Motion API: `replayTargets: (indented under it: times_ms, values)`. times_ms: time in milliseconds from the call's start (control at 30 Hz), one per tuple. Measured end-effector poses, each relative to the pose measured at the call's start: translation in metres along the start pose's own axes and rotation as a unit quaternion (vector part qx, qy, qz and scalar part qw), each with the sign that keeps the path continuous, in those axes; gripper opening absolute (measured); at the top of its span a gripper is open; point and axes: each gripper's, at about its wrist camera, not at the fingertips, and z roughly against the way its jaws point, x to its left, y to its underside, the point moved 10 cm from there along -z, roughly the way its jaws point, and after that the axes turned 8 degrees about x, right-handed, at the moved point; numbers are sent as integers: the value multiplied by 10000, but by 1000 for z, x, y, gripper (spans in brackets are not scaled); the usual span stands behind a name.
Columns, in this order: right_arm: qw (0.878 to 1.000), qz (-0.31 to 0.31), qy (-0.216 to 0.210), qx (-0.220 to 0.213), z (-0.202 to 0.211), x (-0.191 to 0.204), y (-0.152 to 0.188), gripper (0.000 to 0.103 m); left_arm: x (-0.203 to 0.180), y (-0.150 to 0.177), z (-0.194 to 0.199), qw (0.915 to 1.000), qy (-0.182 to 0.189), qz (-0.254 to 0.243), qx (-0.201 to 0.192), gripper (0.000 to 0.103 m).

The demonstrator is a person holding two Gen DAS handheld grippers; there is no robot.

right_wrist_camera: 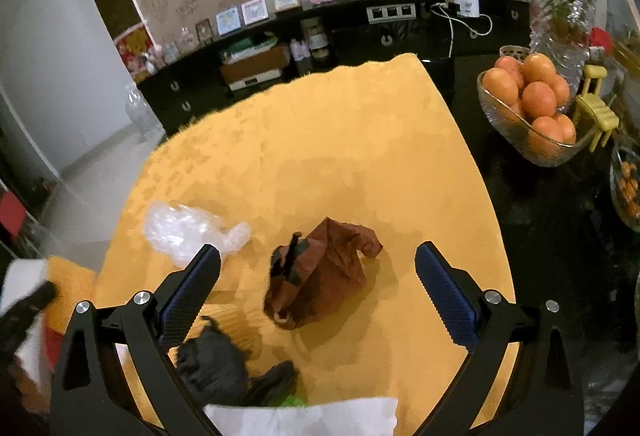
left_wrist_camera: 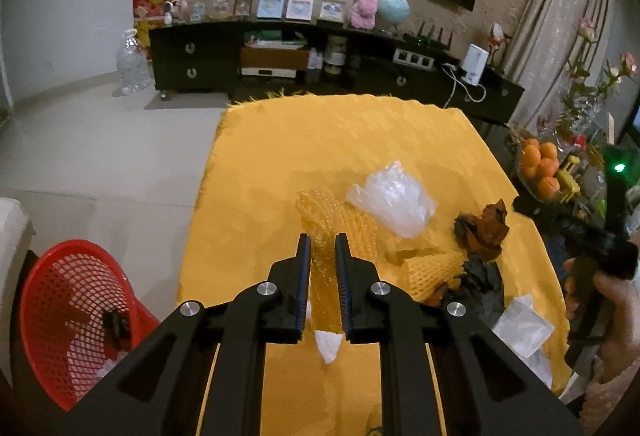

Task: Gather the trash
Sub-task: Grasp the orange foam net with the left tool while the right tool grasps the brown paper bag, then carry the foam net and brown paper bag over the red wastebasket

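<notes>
My left gripper (left_wrist_camera: pixel 323 244) is shut on a yellow foam net sleeve (left_wrist_camera: pixel 322 276), held above the yellow tablecloth (left_wrist_camera: pixel 300 156). A white scrap (left_wrist_camera: pixel 328 348) hangs at the sleeve's near end. On the cloth lie a clear plastic bag (left_wrist_camera: pixel 394 198), a second foam net (left_wrist_camera: pixel 434 268), a crumpled brown wrapper (left_wrist_camera: pixel 486 228), black plastic (left_wrist_camera: pixel 480 288) and white paper (left_wrist_camera: pixel 522 328). My right gripper (right_wrist_camera: pixel 318 256) is open above the brown wrapper (right_wrist_camera: pixel 320 284). The clear bag (right_wrist_camera: pixel 188 232), black plastic (right_wrist_camera: pixel 216 360) and white paper (right_wrist_camera: pixel 304 418) lie near it.
A red mesh basket (left_wrist_camera: pixel 68 320) holding some trash stands on the floor left of the table. A glass bowl of oranges (right_wrist_camera: pixel 532 116) and a yellow toy chair (right_wrist_camera: pixel 596 108) sit on the dark table at right. A dark TV cabinet (left_wrist_camera: pixel 320 64) lines the far wall.
</notes>
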Motion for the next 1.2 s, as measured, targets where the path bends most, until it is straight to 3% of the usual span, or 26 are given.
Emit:
replayTargets:
  times_ms: [367,433,500,567,700,1200]
  values:
    - [9954,602,324,669,-62,14,12,95,13,-6,12,9998,-165,31,-146,12]
    - [9945,606,376,763,-70,12,15,89,15,-6,13,9997,-177,44,-158,12]
    - [9933,607,342,921,-77,11,19,70,16,-6,14,9996,-199,52,-169,12]
    - [9927,609,295,998,-80,11,21,64,17,-6,16,9996,-211,64,-184,12]
    - [9933,676,345,868,-72,14,19,56,19,-8,21,9994,-247,81,-241,12]
    - [9961,751,-10,-458,38,56,-15,55,33,-19,59,9969,-375,242,-653,12]
